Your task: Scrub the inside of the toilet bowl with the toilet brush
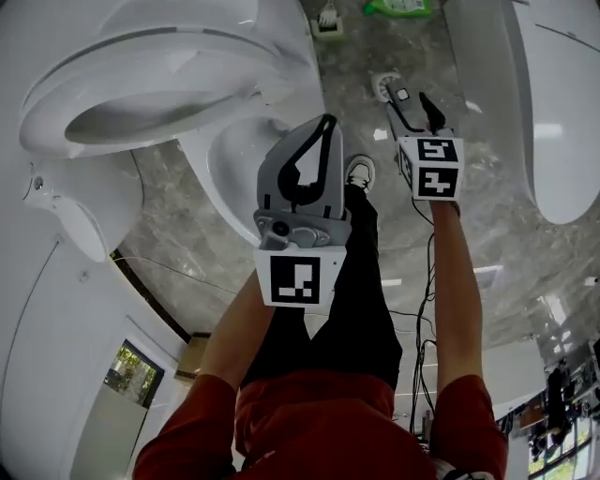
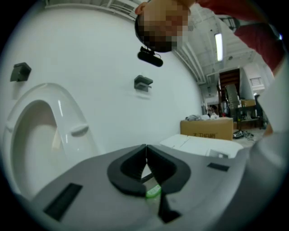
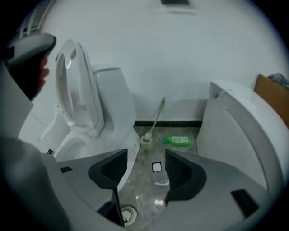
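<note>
The white toilet (image 1: 141, 94) stands at the upper left of the head view with its seat and lid raised; part of its bowl (image 1: 230, 159) shows below them. The toilet brush (image 3: 156, 119) stands in its holder (image 3: 145, 140) on the floor beside the toilet, leaning toward the wall, and shows small at the top as the brush (image 1: 326, 17). My left gripper (image 1: 328, 120) hangs over the bowl's edge, jaws shut on nothing; its tips meet in the left gripper view (image 2: 145, 146). My right gripper (image 1: 412, 105) is open and empty, aimed down at the floor (image 3: 146, 164), well short of the brush.
A green bottle (image 3: 178, 140) lies on the floor right of the brush holder. A second white fixture (image 3: 239, 131) stands close on the right. A floor fitting (image 3: 157, 169) and a drain (image 3: 128, 214) lie below the right gripper. A cardboard box (image 2: 207, 127) sits behind.
</note>
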Tool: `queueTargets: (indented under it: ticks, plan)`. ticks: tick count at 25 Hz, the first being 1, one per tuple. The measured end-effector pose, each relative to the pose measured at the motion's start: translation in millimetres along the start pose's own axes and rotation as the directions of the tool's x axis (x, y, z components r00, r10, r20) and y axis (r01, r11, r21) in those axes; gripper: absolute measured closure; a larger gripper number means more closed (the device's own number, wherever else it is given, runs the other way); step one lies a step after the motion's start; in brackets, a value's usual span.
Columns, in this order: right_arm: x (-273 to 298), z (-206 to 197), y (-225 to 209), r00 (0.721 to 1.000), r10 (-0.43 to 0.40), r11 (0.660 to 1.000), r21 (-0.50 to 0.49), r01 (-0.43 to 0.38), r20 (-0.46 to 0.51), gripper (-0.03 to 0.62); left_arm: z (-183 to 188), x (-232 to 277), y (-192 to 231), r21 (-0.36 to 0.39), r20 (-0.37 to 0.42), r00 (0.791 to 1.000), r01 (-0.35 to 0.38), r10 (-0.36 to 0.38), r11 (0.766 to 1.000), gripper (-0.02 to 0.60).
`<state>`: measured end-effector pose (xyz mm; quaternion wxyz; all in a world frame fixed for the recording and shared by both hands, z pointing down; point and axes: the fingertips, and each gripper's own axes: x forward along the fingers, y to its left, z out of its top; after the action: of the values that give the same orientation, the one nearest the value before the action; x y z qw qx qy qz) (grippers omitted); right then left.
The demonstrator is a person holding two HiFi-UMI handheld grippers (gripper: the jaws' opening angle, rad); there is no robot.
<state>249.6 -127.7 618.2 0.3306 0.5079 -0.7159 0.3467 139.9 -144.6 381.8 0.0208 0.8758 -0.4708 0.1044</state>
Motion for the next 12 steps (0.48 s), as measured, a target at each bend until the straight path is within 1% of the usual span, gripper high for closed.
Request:
queueTargets:
  ticks: [2, 4, 6, 10, 11, 12]
  plan:
    - [39, -23, -7, 0.994, -0.001, 0.999, -0.054, -0.005, -0.108, 0.316, -20, 0, 2, -0.026, -0.033, 0.999, -0.019, 0.018, 0.999, 0.583]
    - [66, -41, -15, 0.98, -0.018, 0.995, -0.102, -0.002, -0.196, 0.31, -36, -4, 3, -0.054, -0.067, 0.997, -0.034, 0.03, 0.998, 0.583]
    - [86, -52, -20, 0.965, -0.02, 0.992, -0.122, -0.012, -0.262, 0.31, -45, -8, 3, -0.069, -0.085, 0.996, -0.042, 0.036, 0.997, 0.581]
    - [113, -72, -23, 0.93, -0.012, 0.991, -0.132, -0.039, -0.367, 0.31, -47, -11, 0, -0.091, -0.089, 0.995, -0.05, 0.042, 0.995, 0.583]
    - [118, -77, -23, 0.92, -0.009, 0.991, -0.128, -0.044, -0.391, 0.321, -47, -9, 0, -0.099, -0.089, 0.995, -0.052, 0.043, 0.994, 0.583]
    - [121, -81, -24, 0.912, -0.009, 0.991, -0.123, -0.046, -0.409, 0.363, -47, -8, -1, -0.107, -0.09, 0.995, -0.053, 0.044, 0.993, 0.582]
